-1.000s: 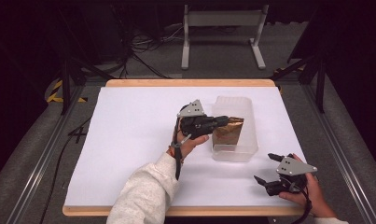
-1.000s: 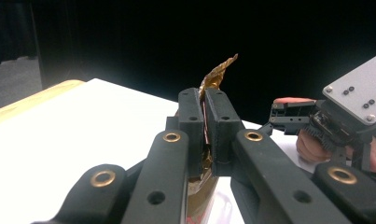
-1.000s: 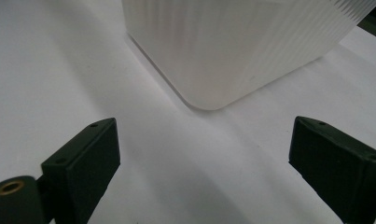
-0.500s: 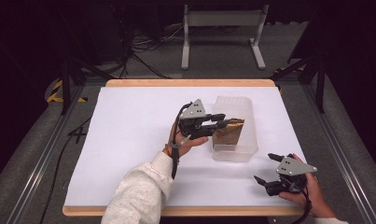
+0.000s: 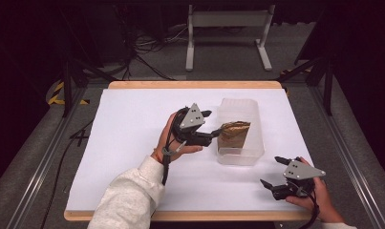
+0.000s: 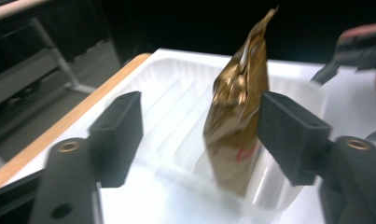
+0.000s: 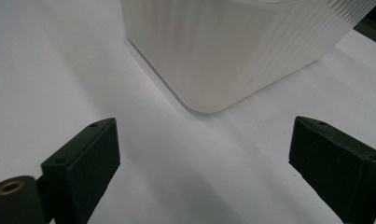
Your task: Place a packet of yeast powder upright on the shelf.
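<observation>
Between the spread jaws of the left claw (image 6: 199, 140) stands a gold foil pouch (image 6: 239, 116), upright inside the clear plastic tub (image 5: 239, 143), its crimped top tilted away. One jaw sits just beside the pouch's flank, the other well apart; nothing is pinched. That pouch looks light, crinkly and slick, likely to buckle if squeezed hard, so my call is a gentle hold across the flat faces near mid-height. Compared with a second ago, the left claw has opened and eased back from the pouch. Off to its far side, the right claw (image 5: 278, 174) rests spread on the white bench (image 5: 133, 119), unmoved.
</observation>
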